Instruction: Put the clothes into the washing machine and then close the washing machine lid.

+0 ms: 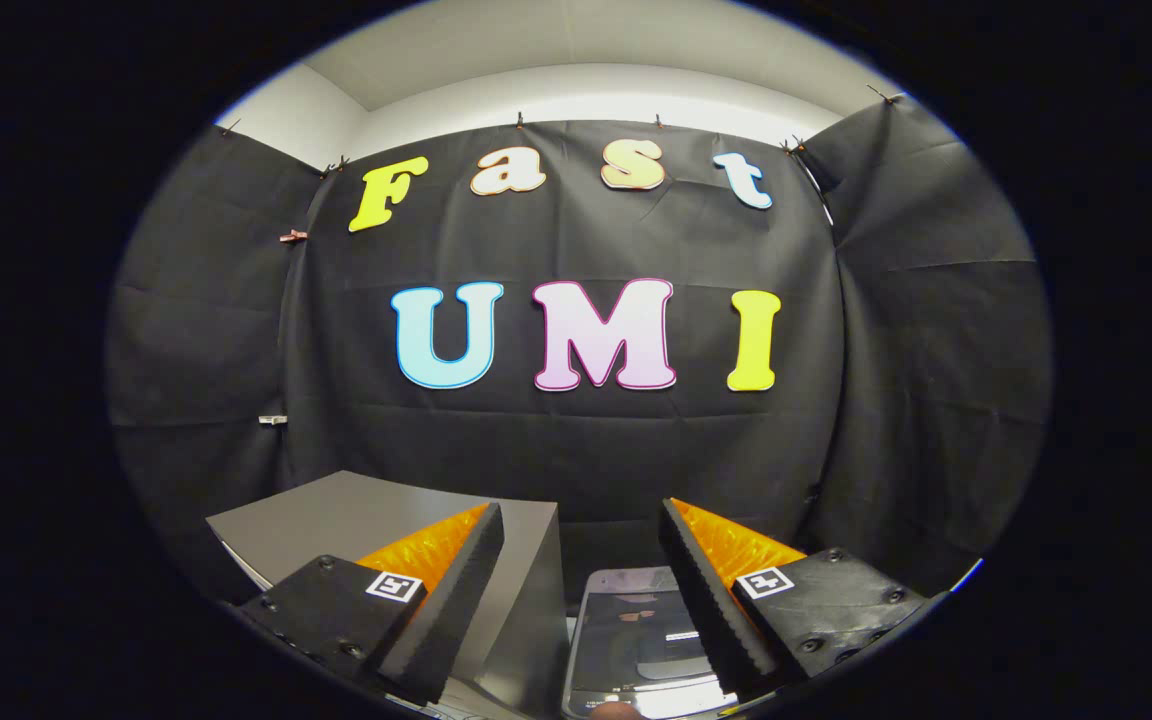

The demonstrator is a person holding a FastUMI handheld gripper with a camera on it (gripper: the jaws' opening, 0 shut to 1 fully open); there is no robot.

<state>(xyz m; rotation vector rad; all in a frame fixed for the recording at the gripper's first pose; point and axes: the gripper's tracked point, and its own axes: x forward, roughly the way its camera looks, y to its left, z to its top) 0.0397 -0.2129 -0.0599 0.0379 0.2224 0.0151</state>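
Gripper view: the gripper (581, 540) hangs spread wide, its two fingers (456, 590) well apart with nothing between the pads, grasping nothing. Both fingers tilt outward, each with a small square marker tag (395, 586) on its block.

Plenty is cut short here. Down between the fingers, slightly toward the right one, sits a glossy, rounded grey panel (636, 640), likely the washing machine's lid, but its lower part runs off the bottom of the picture and the right finger covers its right side, so I cannot tell whether it stands open or closed. Reflections smear across its surface and nothing beneath it can be read. At its very bottom a small rounded reddish shape (614, 711) peeks in, too clipped to identify.

Behind the left finger lies a flat grey box top (356, 515), its near corner hidden by that finger; its front face drops down just beside the glossy panel.

Beyond everything, black cloth (576, 440) drapes the booth's walls, pinned along its upper edge with small clips (293, 236), with a pale ceiling (576, 60) above.
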